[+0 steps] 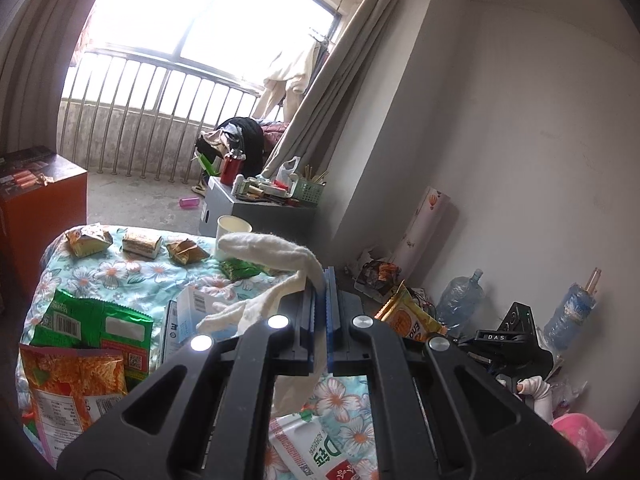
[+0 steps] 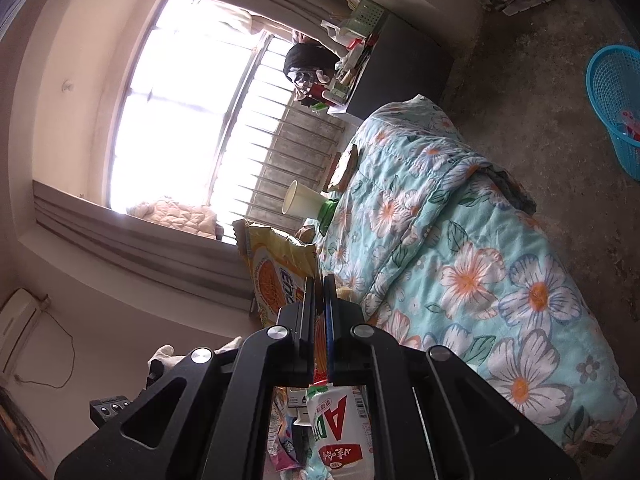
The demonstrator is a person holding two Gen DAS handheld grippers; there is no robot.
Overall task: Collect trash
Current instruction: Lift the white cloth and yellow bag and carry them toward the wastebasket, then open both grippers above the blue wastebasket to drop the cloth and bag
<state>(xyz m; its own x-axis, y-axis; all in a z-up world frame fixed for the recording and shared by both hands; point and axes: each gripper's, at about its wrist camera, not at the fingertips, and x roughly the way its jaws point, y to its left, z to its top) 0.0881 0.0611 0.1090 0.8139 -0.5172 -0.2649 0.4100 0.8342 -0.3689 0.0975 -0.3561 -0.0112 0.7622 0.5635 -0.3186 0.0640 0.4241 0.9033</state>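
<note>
My left gripper [image 1: 322,280] pinches a limp white cloth rag [image 1: 272,248] at mid-frame; my right gripper [image 2: 319,284] clamps a crinkly yellow-orange snack packet [image 2: 276,268], light and slippery, best held near its edge.

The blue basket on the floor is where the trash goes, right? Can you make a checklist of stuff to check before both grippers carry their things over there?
1. Left gripper pinching the white sock: ok.
2. Right gripper pinching the yellow snack bag: ok.
3. Sock lifted off the floral quilt: ok.
4. Blue basket in sight, upright: ok.
5. Room left in the basket: cannot tell.
6. Other wrappers all collected: not ok, green snack bag lies on the quilt.
</note>
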